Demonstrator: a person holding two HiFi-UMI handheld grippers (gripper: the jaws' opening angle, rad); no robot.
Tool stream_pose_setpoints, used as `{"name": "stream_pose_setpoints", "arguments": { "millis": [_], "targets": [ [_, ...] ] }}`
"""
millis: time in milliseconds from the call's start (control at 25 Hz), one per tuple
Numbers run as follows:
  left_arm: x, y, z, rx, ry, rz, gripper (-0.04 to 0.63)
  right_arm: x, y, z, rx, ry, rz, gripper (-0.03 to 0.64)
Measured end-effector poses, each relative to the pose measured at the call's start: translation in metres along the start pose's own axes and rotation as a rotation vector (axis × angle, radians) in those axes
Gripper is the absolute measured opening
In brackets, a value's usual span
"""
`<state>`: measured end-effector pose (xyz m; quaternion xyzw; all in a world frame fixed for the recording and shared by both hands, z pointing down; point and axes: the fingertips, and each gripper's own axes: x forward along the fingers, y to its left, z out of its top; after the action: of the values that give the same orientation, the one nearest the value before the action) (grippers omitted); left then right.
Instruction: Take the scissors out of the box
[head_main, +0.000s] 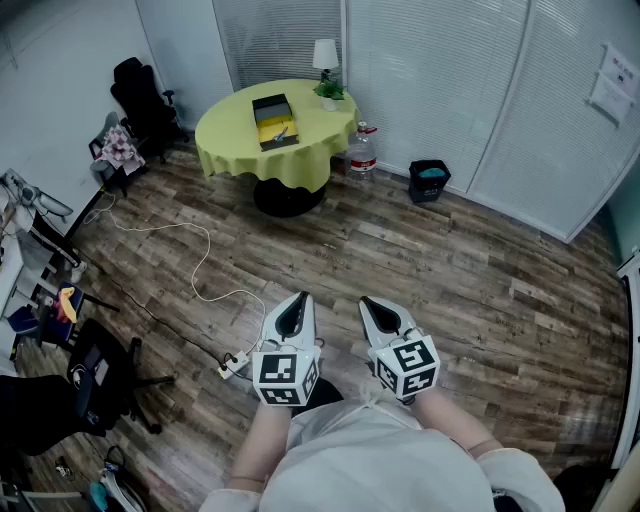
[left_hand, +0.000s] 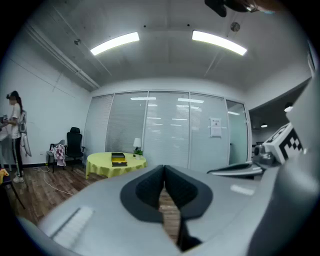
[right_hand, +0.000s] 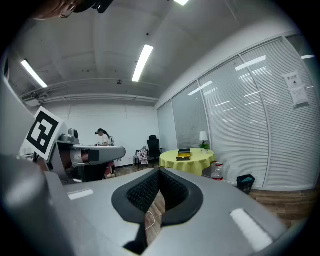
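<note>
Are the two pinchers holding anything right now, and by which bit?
Nothing is held. The left gripper and right gripper are both shut and empty; the box sits far off on the yellow table.

Cool, even white light fills the room. In the left gripper view two ceiling strips burn out to plain white at the top of the frame and mirror faintly in the glass partition below them. The right gripper view has a slanted strip at upper centre. Both gripper views are fisheye: wall and ceiling lines bow and the corners go black. The left gripper and right gripper fill the lower halves, soft and out of focus, with pale glare patches. The far room is sharper. The head view is bright and clear at centre, with a soft shadow under the table and a dim lower-left corner.
</note>
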<state>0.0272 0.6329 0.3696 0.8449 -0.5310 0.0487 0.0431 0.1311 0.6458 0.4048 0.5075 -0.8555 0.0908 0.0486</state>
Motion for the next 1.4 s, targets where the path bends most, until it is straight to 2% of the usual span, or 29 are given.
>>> {"name": "stream_pose_setpoints", "arguments": {
  "millis": [400,880,1160,1400],
  "targets": [
    [0.019,-0.009,-0.006,-0.004,0.026,-0.006,0.006,0.002,-0.019,-0.003,0.022,0.016,0.000,0.000],
    [0.063,-0.013,-0.031,0.024,0.111,-0.034,0.006,0.032,-0.063,-0.025,0.149,0.056,-0.036,0.000],
    [0.128,0.036,-0.029,0.026,0.125,-0.043,0.006,0.110,-0.085,-0.017,0.164,0.079,-0.031,0.000],
    [0.205,0.118,-0.012,-0.011,0.113,-0.041,0.006,0.212,-0.099,0.003,0.155,0.107,-0.033,0.000]
  ]
}}
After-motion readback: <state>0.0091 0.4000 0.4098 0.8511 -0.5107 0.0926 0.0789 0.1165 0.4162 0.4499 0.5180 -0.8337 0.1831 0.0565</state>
